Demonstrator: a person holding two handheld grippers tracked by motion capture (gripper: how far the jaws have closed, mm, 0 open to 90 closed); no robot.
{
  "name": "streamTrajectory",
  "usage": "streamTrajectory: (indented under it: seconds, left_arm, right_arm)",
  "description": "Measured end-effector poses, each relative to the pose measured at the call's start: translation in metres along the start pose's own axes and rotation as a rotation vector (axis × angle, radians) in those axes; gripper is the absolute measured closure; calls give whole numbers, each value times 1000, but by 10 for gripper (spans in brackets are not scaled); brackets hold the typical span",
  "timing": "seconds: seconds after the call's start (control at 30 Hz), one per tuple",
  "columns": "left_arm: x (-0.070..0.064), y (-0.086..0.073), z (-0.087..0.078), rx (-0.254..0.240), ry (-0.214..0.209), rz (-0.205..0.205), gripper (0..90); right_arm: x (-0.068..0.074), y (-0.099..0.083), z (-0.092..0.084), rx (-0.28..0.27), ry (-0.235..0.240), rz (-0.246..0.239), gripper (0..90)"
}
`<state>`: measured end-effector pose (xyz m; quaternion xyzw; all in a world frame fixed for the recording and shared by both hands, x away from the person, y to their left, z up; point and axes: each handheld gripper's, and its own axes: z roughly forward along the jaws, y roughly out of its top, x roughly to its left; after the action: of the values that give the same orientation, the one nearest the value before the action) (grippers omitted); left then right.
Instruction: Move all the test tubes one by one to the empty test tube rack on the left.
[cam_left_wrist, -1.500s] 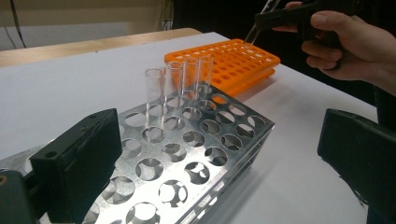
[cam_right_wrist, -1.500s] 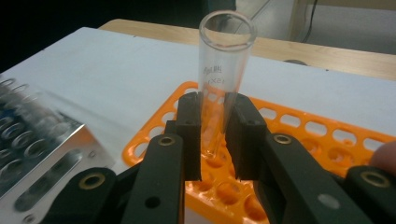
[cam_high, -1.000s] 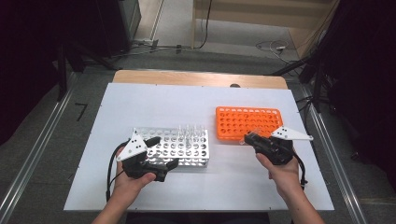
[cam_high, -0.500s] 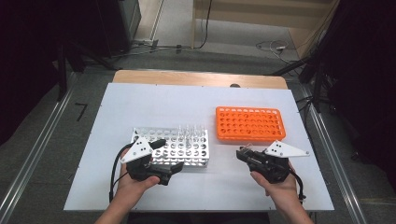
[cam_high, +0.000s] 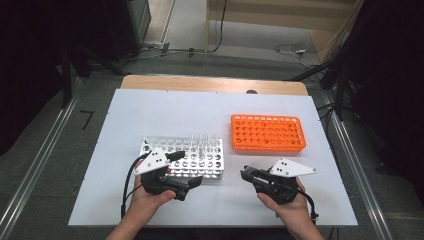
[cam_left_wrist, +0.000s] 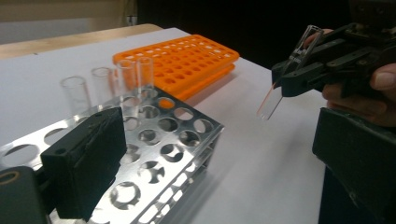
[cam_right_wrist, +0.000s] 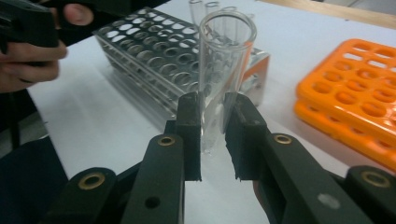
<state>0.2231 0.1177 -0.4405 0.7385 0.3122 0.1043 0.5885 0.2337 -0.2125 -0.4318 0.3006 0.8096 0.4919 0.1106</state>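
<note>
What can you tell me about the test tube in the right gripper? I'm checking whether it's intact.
The test tube is clear, glass-like, empty and shows no cracks, with an open rim and rounded closed end. The right gripper clamps its middle between black pads. It hangs tilted above the white table, touching nothing else, between the metal and orange racks.

From my station, the glass tube (cam_right_wrist: 219, 70) had its lower part hidden between my right claw's (cam_right_wrist: 212, 135) pads, the metal rack's (cam_left_wrist: 154, 154) near end ran off the frame, and my left claw's (cam_left_wrist: 224, 154) far jaw was cropped.
</note>
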Motion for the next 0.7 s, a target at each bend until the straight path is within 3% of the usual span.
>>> streamTrajectory:
  seconds: [0.1,0.27,0.5,0.7]
  left_arm:
    - [-4,1,6,17,-37,7,22]
    - [-10,1,12,36,-48,12,27]
    - [-18,6,13,15,-35,14,152]
    - [-25,8,19,14,-63,26,269]
  right_arm:
    - [4,0,4,-3,27,-12,739]
    - [14,2,10,11,47,-34,739]
    - [24,1,23,47,64,-55,739]
    - [32,2,32,67,77,-85,740]
